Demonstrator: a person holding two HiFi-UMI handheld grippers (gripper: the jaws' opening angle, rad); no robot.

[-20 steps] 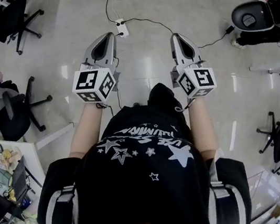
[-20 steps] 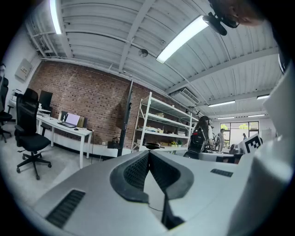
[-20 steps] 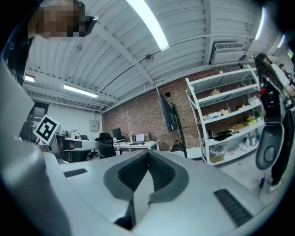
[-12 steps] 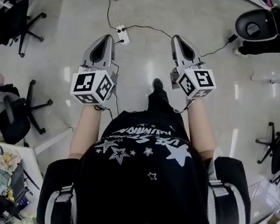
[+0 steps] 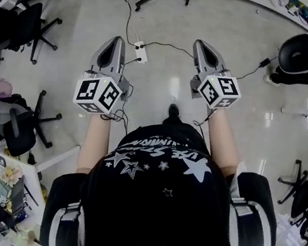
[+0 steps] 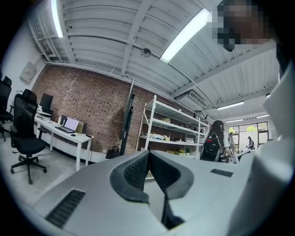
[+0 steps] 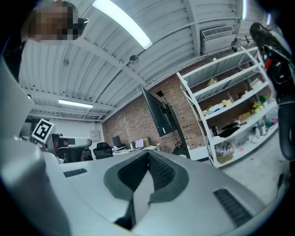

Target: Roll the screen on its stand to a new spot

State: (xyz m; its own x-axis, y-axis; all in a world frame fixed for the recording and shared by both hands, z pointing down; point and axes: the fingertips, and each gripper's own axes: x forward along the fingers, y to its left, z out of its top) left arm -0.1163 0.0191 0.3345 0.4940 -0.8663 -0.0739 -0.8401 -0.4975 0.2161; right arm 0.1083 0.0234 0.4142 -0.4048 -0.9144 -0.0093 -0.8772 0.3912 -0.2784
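Against the brick back wall, well ahead of the person, stands the tall black flat screen on its dark pole stand [image 6: 128,117], just beside a white metal shelf rack [image 6: 171,124]. Its base is hidden behind the gripper bodies, so no wheels can be made out.

The pale grey left gripper with its marker cube [image 5: 116,40] and the matching right gripper [image 5: 204,44] are held level above the glossy grey floor [image 5: 178,12]. Each has its jaws pressed fully together with nothing between them, well apart from the screen.

The screen looks top-heavy: a broad, rigid panel carried high on a slim upright, with a front that is probably fragile and smooth. The sounder hold is likely the stiff pole at about mid-height, one gripper above the other, not the panel's edge. A slow, low push should keep it from tipping, and the black cables by the white power strip [image 5: 141,52] could catch it.

The rack's shelves carry small items and a brown cardboard box [image 7: 223,151]; their contents are too small to tell.
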